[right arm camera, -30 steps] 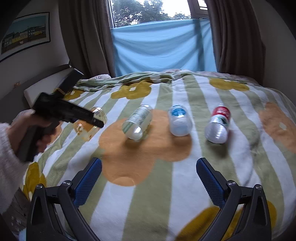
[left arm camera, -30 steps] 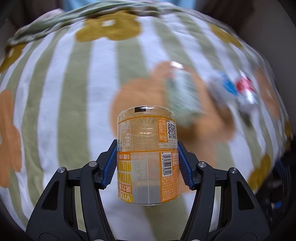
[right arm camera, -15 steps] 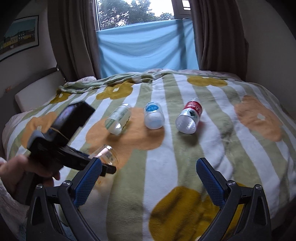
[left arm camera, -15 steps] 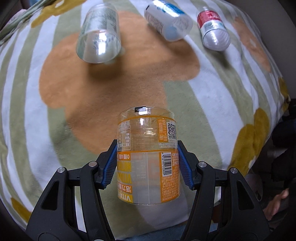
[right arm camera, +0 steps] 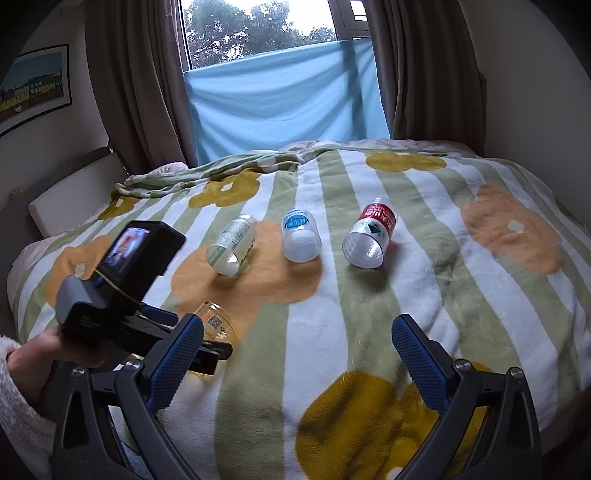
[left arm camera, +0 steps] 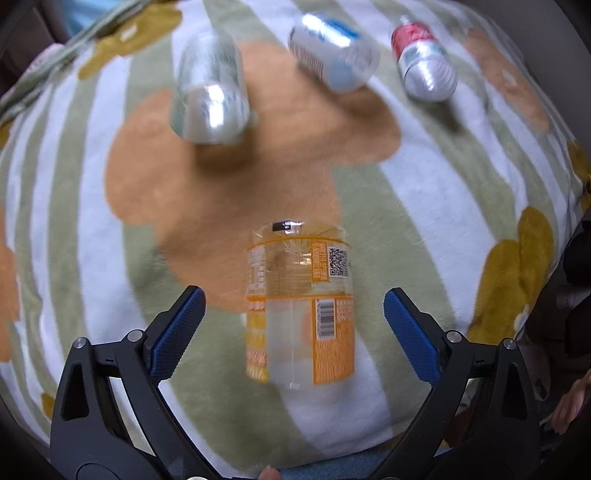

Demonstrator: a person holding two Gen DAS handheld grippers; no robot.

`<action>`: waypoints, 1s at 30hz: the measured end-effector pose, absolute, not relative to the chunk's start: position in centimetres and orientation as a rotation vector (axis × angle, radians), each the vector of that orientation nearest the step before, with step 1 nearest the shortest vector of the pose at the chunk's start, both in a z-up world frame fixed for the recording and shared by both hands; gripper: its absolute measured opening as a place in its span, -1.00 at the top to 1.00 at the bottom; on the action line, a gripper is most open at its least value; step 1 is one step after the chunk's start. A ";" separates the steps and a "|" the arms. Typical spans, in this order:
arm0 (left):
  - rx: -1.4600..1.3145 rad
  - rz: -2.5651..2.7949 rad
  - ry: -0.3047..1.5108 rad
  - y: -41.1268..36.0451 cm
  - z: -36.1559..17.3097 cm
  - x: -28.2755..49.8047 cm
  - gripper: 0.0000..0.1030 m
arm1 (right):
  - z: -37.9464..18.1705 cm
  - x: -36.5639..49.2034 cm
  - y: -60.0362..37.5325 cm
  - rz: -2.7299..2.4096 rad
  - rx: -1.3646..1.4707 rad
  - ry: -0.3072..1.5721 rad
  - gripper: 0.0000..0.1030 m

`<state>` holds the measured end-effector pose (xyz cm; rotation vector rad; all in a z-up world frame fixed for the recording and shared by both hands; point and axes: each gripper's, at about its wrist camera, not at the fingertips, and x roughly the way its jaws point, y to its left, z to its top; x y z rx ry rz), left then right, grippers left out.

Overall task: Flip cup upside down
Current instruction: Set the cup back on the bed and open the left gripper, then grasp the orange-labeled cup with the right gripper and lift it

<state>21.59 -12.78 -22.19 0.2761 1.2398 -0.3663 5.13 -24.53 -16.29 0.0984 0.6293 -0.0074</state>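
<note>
Bed point(right arm camera: 424, 295): covered by a fleece blanket point(left arm camera: 92, 240) in green and white stripes with orange and mustard flower shapes; fills most of both views. Window point(right arm camera: 258, 29) with brown curtains point(right arm camera: 133, 85) and a blue cloth point(right arm camera: 280, 99) hung across its lower part, at the far end of the bed; framed picture point(right arm camera: 33, 85) on the far left wall. Left gripper point(left arm camera: 291, 325): black frame, blue pads, jaws spread wide, one to each side of the cup with a clear gap on both; in the right wrist view it appears at near left, held in the person's left hand point(right arm camera: 55, 354) with a camera on top. Right gripper point(right arm camera: 295, 354): jaws spread wide, holding nothing, above the near part of the bed. Orange-labelled clear cup point(left arm camera: 299, 306): between the left gripper's open jaws, touched by neither pad, at the near edge of the large orange flower; its printing reads upside down; slightly blurred, and whether it rests on the blanket cannot be told. Three further cups lie on their sides in a row farther off, well apart from the orange one: clear cup with white print point(right arm camera: 232, 247) at left, blue-and-white cup point(right arm camera: 300, 240) in the middle, red-labelled cup point(right arm camera: 371, 236) at right.
</note>
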 end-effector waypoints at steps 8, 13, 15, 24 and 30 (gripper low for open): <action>0.220 -0.214 0.846 -9.1 -12.8 14.6 -1.00 | -12.0 6.6 -23.7 0.147 0.082 0.705 -0.98; 0.071 -0.176 0.715 -5.6 -11.1 10.5 -1.00 | -9.8 9.6 -22.8 0.219 0.157 0.777 -0.98; 0.021 -0.184 0.715 -4.4 -11.6 9.3 -1.00 | -10.6 12.0 -21.9 0.221 0.147 0.889 -0.98; -0.023 -0.197 0.743 -2.8 -14.4 7.0 -1.00 | -20.9 20.7 -19.0 0.225 0.388 1.301 -0.98; -0.081 -0.227 0.753 -1.3 -15.3 6.6 -1.00 | -25.6 22.6 -17.8 0.173 0.496 1.434 -0.68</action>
